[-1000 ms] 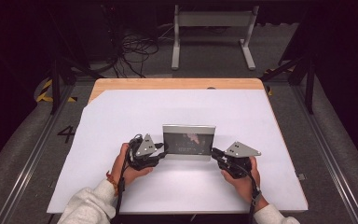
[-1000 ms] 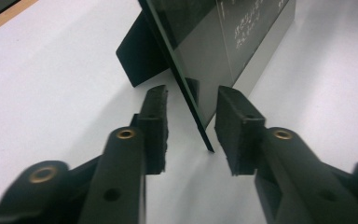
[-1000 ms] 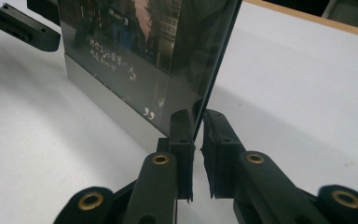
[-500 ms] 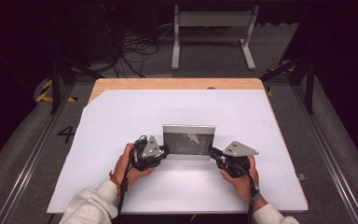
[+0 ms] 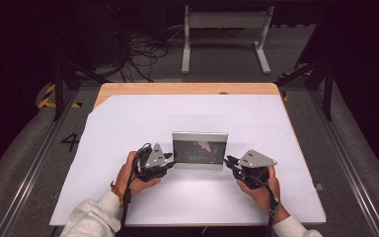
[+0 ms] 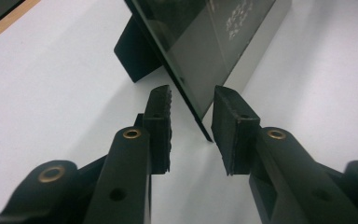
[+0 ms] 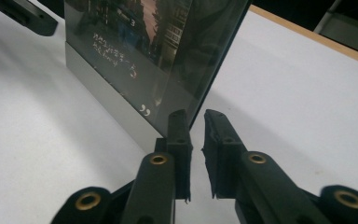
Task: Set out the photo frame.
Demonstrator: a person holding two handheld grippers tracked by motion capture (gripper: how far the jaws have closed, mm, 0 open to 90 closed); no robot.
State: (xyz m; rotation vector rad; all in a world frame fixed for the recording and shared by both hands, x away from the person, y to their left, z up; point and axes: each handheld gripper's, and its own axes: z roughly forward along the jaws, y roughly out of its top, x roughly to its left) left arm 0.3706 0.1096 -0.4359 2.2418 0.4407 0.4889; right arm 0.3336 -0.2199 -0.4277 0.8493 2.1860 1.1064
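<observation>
Picture frame stands upright mid-table, long axis nine-to-three; left gripper spread astride its nine o'clock edge, right gripper narrowly parted at the three o'clock edge, perhaps touching.

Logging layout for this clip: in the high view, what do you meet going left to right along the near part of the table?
Left tongs → picture frame standing upright on the white table sheet → right tongs.
</observation>
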